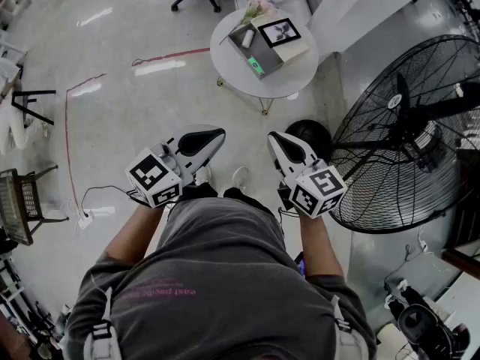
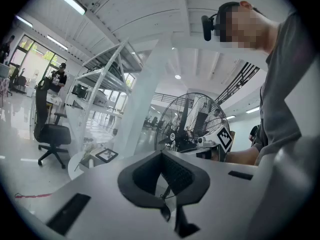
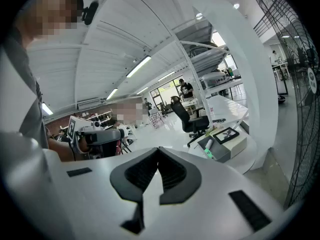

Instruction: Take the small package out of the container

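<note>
Far across the floor, on a round table, sits the grey container, open at the top. Inside it, toward its far left end, lies a small pale package. A green item lies at the container's near end, and I cannot tell whether it belongs with the package. A white box with a framed picture on top stands just right of the container, touching it or nearly so. A large fan stands to the right, nearer than the table.

Both tools are held close to the body, well apart from the table. The left gripper is clenched, its pads meeting with nothing between them. The right gripper is likewise closed and empty. Both point toward the far table.

By my judgement the task has hardly begun: this is the approach, before any reach. The next move calls for walking up to the table until the container is within reach. One gripper's jaws would then spread and come down over the package from above, so the pads straddle its narrow sides. They should avoid catching the container wall or the green item. The package looks light, so a gentle squeeze and a straight lift should clear the rim.
</note>
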Action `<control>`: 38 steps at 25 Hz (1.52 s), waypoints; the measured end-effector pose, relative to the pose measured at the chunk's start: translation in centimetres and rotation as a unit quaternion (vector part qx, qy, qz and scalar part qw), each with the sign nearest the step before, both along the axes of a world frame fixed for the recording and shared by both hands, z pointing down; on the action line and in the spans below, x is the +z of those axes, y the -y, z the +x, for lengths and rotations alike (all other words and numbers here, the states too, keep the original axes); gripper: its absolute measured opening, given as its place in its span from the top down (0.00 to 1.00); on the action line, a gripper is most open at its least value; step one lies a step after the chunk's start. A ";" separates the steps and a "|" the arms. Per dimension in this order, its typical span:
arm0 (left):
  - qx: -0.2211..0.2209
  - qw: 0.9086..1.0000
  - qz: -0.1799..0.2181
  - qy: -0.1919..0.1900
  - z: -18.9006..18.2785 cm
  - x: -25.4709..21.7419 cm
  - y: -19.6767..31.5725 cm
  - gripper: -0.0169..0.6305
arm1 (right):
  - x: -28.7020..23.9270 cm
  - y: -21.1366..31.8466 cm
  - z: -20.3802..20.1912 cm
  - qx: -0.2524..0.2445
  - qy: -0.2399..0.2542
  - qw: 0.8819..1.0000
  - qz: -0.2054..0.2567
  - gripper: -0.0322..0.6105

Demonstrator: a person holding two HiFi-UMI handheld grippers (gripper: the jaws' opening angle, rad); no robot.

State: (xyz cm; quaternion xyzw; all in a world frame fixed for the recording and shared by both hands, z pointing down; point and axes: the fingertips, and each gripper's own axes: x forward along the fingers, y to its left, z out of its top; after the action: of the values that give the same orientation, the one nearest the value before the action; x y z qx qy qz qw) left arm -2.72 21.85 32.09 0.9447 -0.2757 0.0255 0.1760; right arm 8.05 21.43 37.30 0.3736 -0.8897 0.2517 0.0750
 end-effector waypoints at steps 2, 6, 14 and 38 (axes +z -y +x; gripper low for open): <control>-0.002 1.000 0.000 -0.001 0.4 0.1 -0.1 0.95 | 0.1 -0.1 0.3 -0.003 -0.002 1.000 0.001 0.92; -0.008 1.000 0.000 -0.001 1.1 0.4 -0.3 0.95 | 0.3 -0.1 0.8 -0.005 -0.007 1.000 0.005 0.92; -0.029 1.000 -0.002 0.001 1.8 0.6 -0.7 0.95 | 0.6 0.0 1.2 -0.010 -0.011 1.000 0.003 0.91; 0.006 0.999 -0.034 -0.004 0.8 3.4 7.6 0.95 | 3.8 7.2 0.2 0.027 -0.014 0.999 -0.041 0.91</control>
State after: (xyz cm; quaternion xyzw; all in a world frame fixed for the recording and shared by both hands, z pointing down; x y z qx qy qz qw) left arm -1.91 14.22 35.49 0.9399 -0.2684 0.0324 0.2087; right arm 8.26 14.24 41.14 0.3981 -0.8668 0.2845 0.0961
